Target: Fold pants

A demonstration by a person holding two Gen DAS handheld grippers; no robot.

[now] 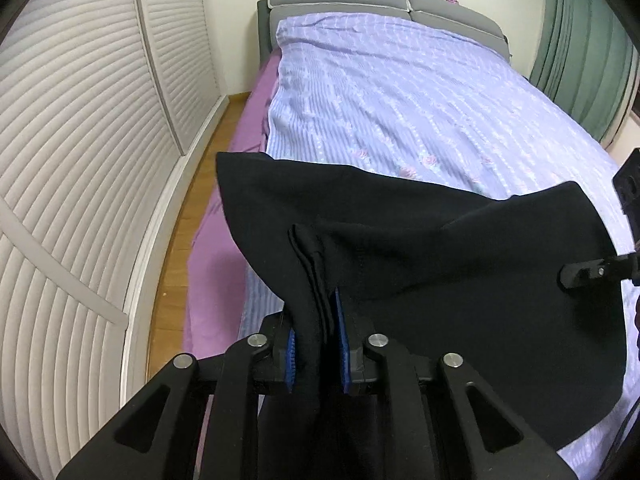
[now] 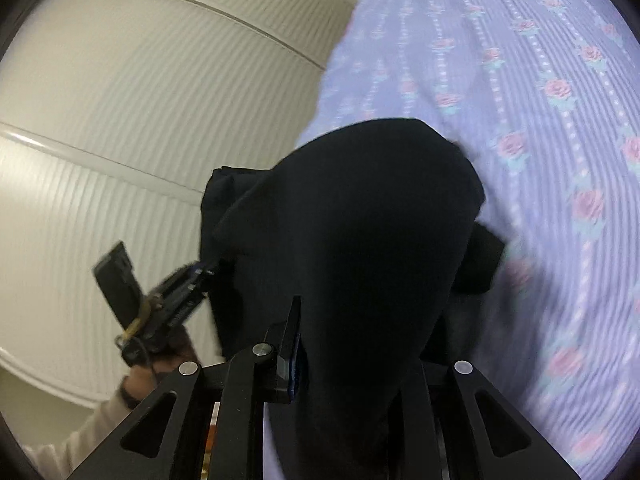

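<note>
**Ana:** 2 blue-padded fingers point(image 1: 291, 354) show in the left wrist view, and the left gripper point(image 1: 316, 354) has them pinched on a bunched edge of the black pants point(image 1: 420, 264).

**Ben:** Where does the rest of the cloth go?

**Ana:** It fans out from the pinch, up and to the right, held above the near end of the bed. The bedspread point(image 1: 400, 100), lilac with striped rows of pink roses, runs back to a grey headboard point(image 1: 340, 0). A purple sheet point(image 1: 256, 92) hangs along the bed's left side, above a wood floor point(image 1: 192, 208) and white louvered doors point(image 1: 80, 140). Green curtains point(image 1: 580, 40) stand at the far right.

**Ben:** Is the other tool visible there?

**Ana:** Yes, the right gripper point(image 1: 584, 274) touches the cloth's right edge; its grip cannot be judged from that view.

**Ben:** And the right wrist view?

**Ana:** The pants point(image 2: 360, 240) drape over the right gripper point(image 2: 352, 364) and hide most of it. Only 1 finger point(image 2: 290, 344) shows, on the left, pressed against the fabric that passes down between the arms, so it appears clamped on the cloth. The picture is blurred.

**Ben:** Anything else?

**Ana:** The left gripper point(image 2: 206, 270) bites the cloth's left edge, with the person's hand point(image 2: 168, 356) behind it. The bedspread point(image 2: 540, 120) fills the right side, the doors point(image 2: 140, 100) the left.
</note>
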